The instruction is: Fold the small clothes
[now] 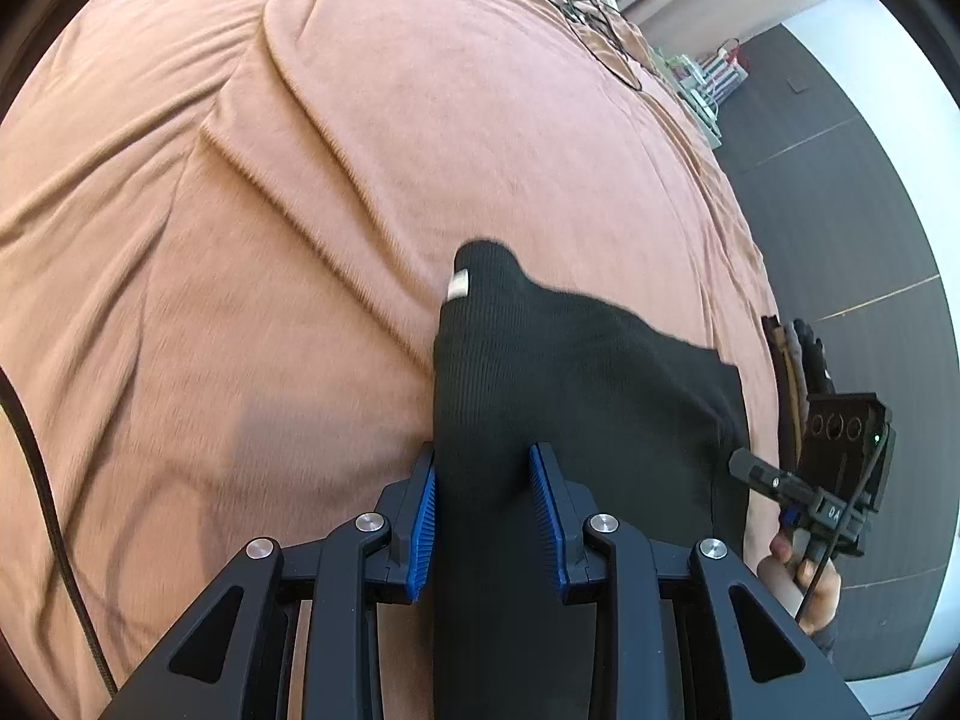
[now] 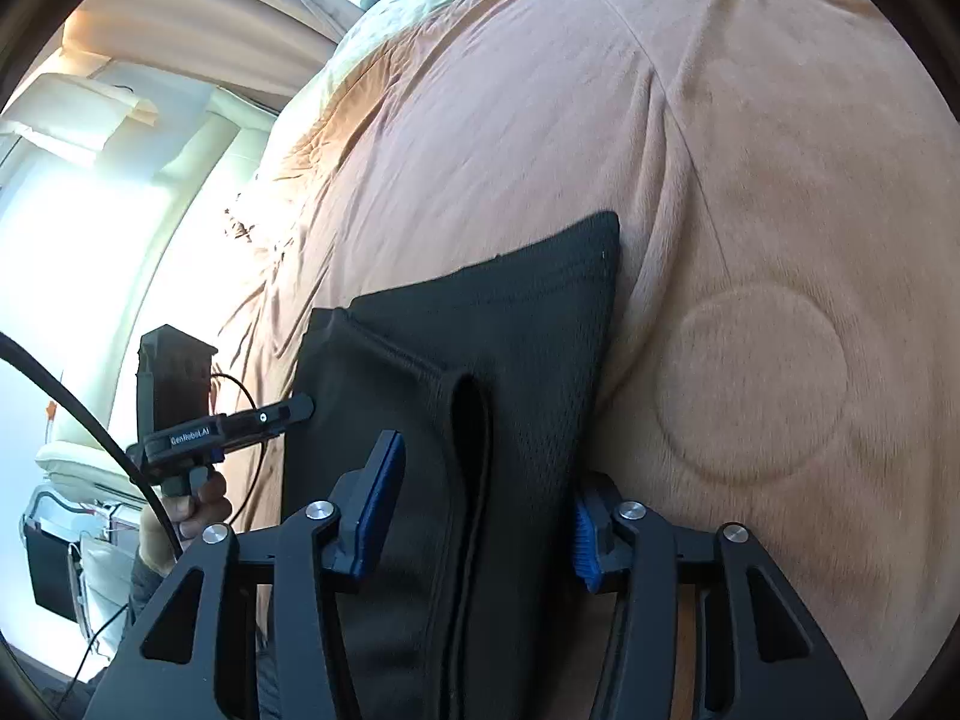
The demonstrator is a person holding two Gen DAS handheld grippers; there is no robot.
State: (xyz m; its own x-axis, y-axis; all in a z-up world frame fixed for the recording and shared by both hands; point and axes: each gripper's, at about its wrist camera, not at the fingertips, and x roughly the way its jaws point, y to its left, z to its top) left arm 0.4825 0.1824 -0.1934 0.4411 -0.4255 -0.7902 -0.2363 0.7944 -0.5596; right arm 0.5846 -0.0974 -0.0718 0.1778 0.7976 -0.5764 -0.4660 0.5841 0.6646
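Note:
A small black garment lies on the pink-orange bedspread. It has a white tag near its far end. My left gripper has its blue pads on either side of a bunched fold of the garment and holds it. In the right wrist view the garment is black mesh with a thick folded hem. My right gripper grips that edge between its blue pads. The other gripper shows in each view, at the right edge of the left wrist view and at the left of the right wrist view.
The bedspread has creases and a round stitched patch. A black cable and small items lie at the bed's far end. Dark floor runs past the bed's right edge. A bright window and white furniture are on the left.

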